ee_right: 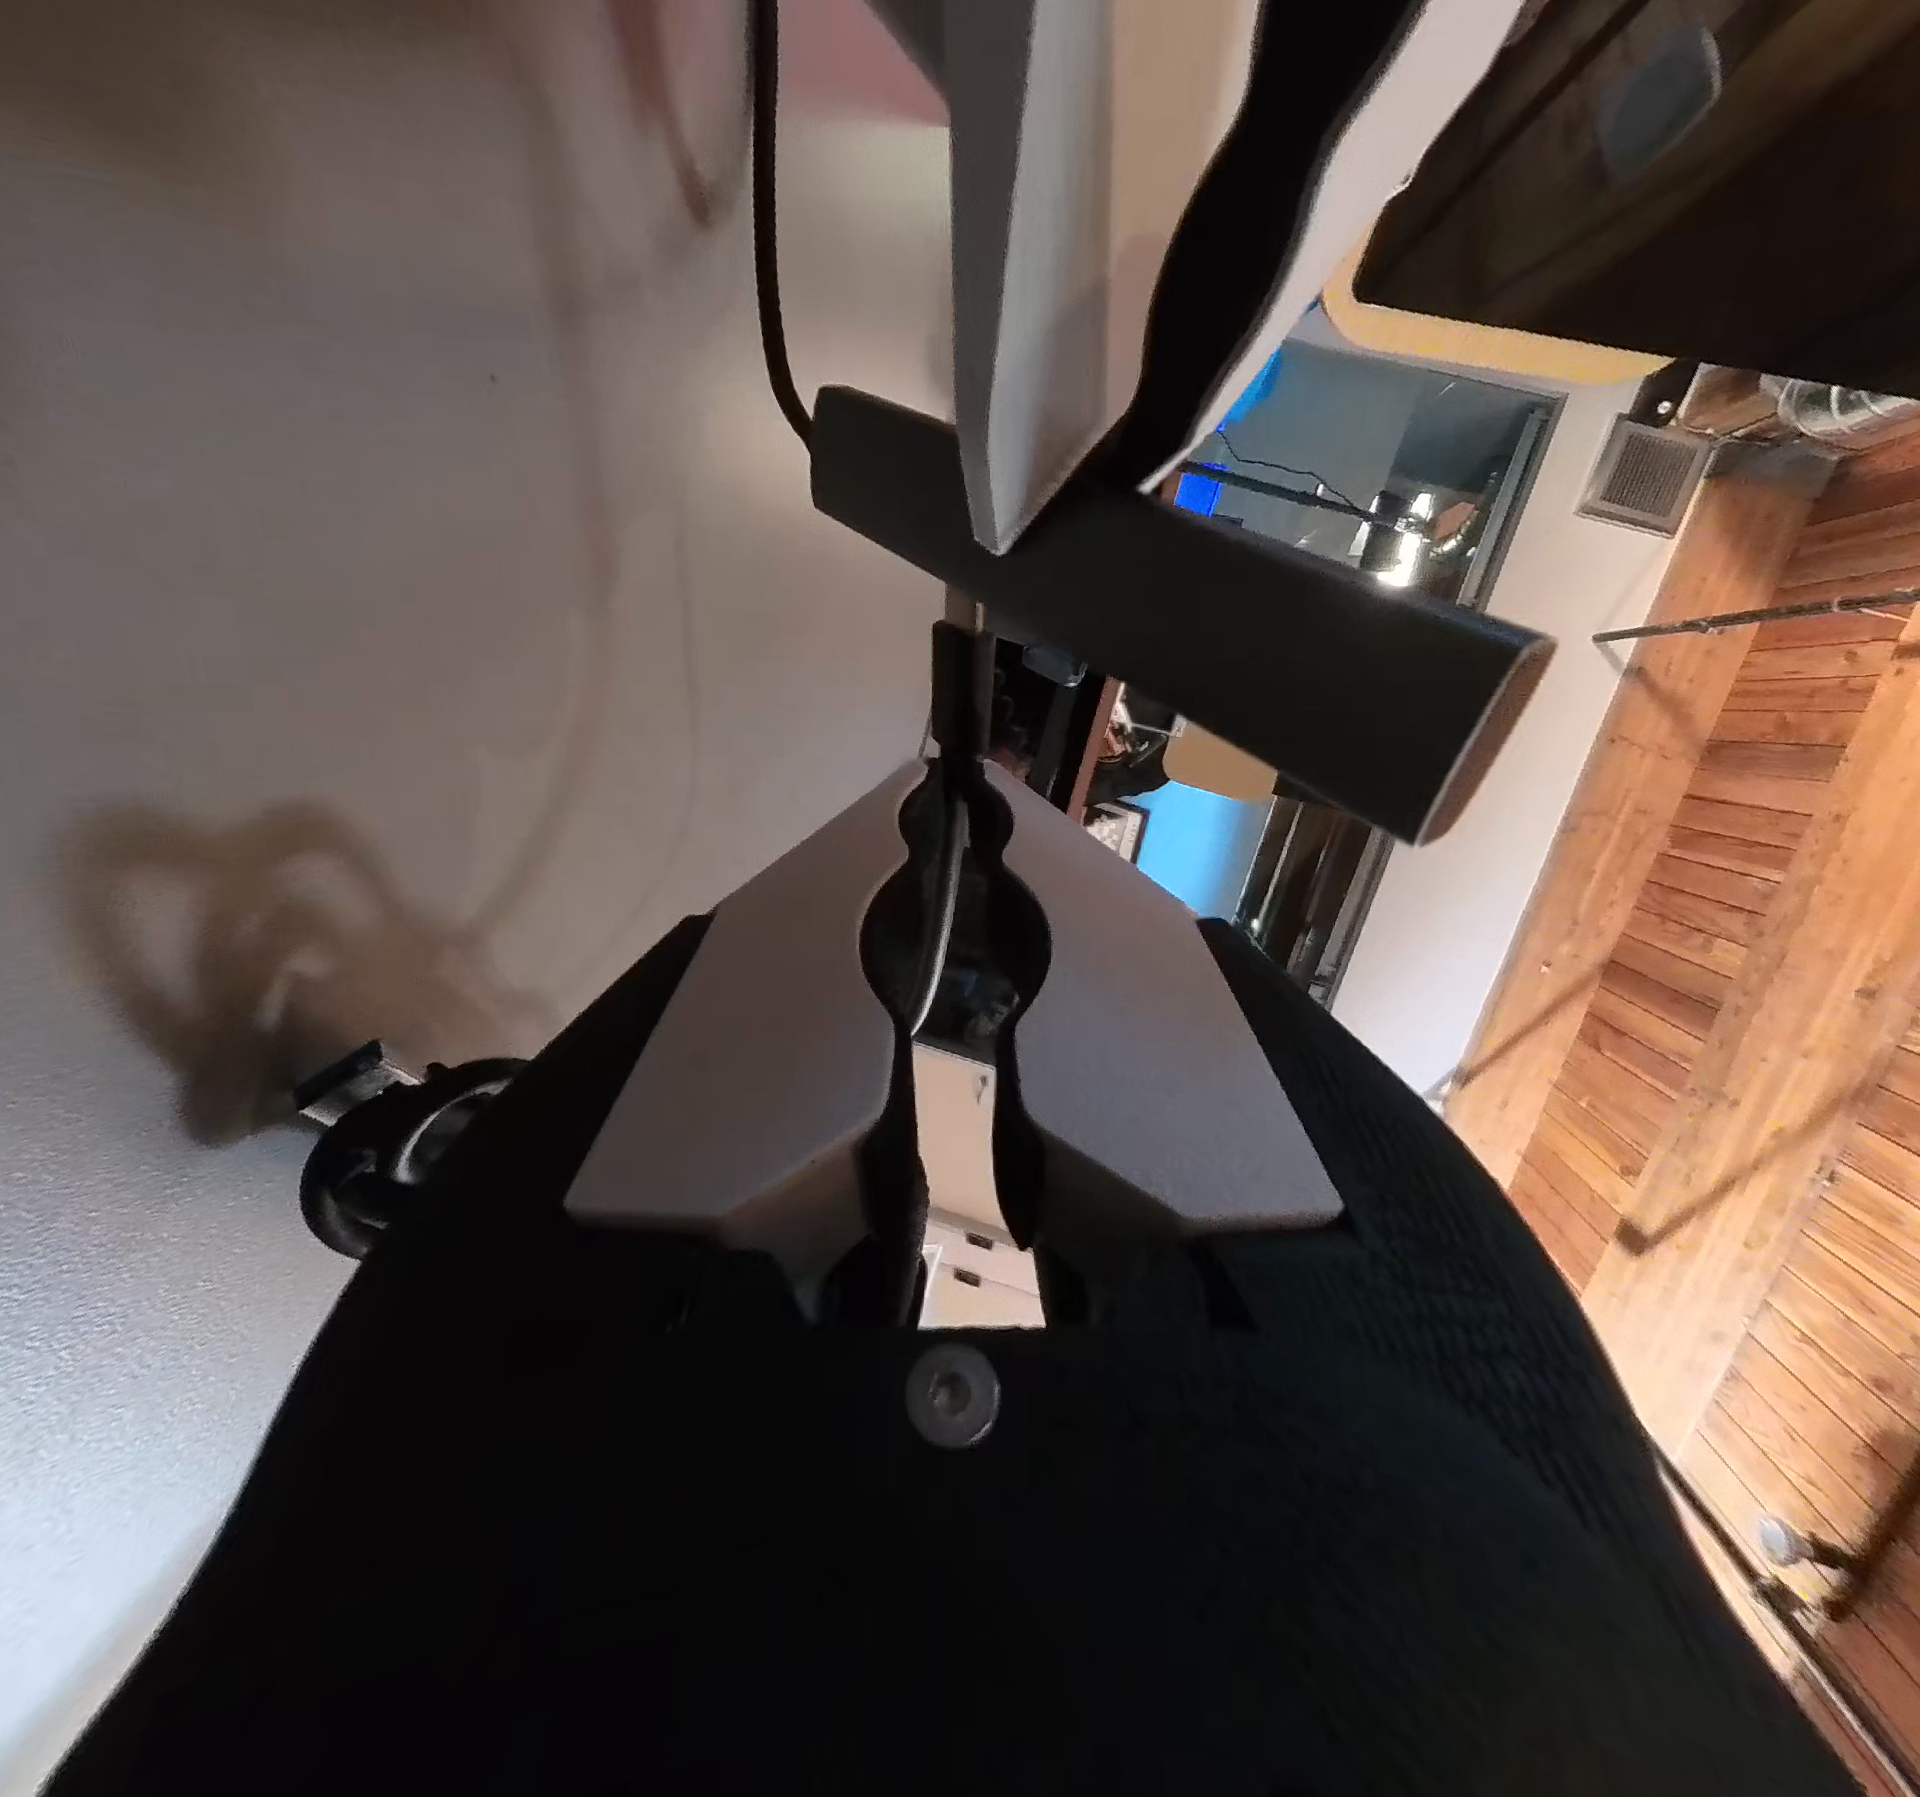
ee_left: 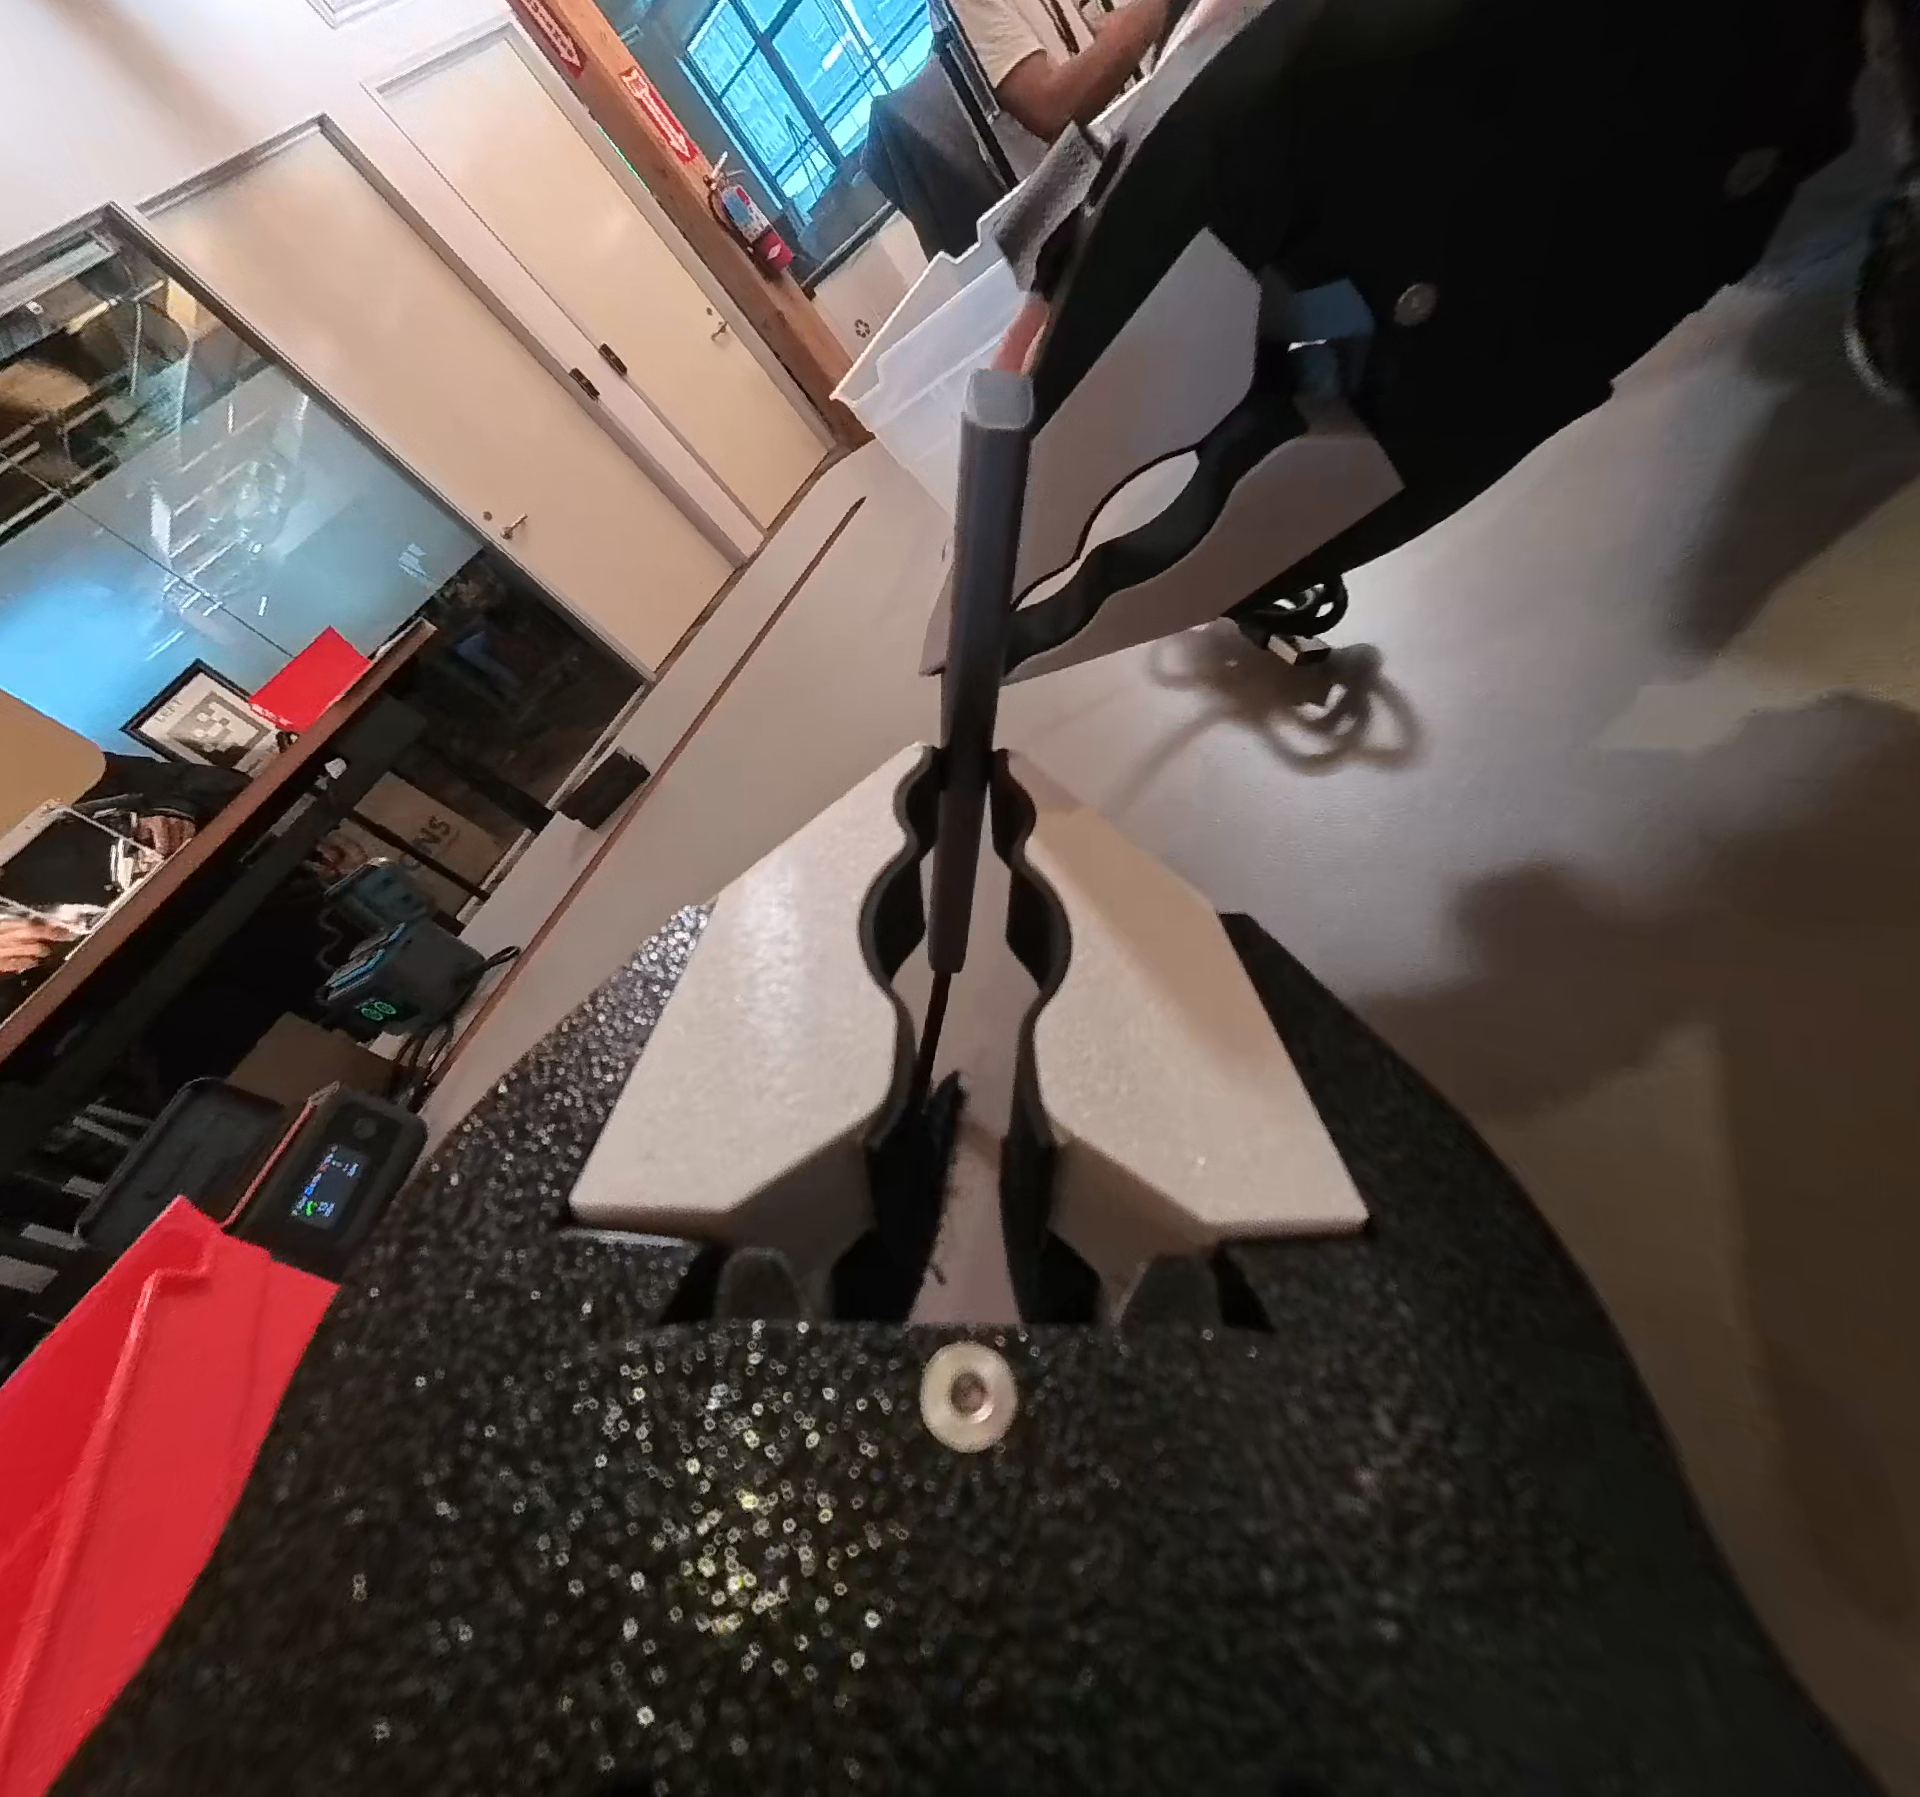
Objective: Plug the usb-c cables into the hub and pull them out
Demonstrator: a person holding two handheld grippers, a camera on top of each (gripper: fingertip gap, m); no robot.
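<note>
Grey hub (ee_left: 971, 667), left wrist view: your left gripper (ee_left: 961, 781) has its jaws clamped on it edge-on, lifted off the worktop (ee_left: 1558, 708), pointing at the right gripper (ee_left: 971, 661), which comes in from upper right. Risk: the hub is thin, so it could pivot in the grip if you push or pull off-axis.

Right wrist view: right gripper (ee_right: 956, 786) jaws pinched on the usb-c cable (ee_right: 958, 677) just behind its plug, tip at or barely in the hub (ee_right: 1195, 615); can't tell which. Wrist skewed vs. the hub, so a bent connector is possible. A spare cable (ee_right: 353, 1087) lies on the worktop.
</note>
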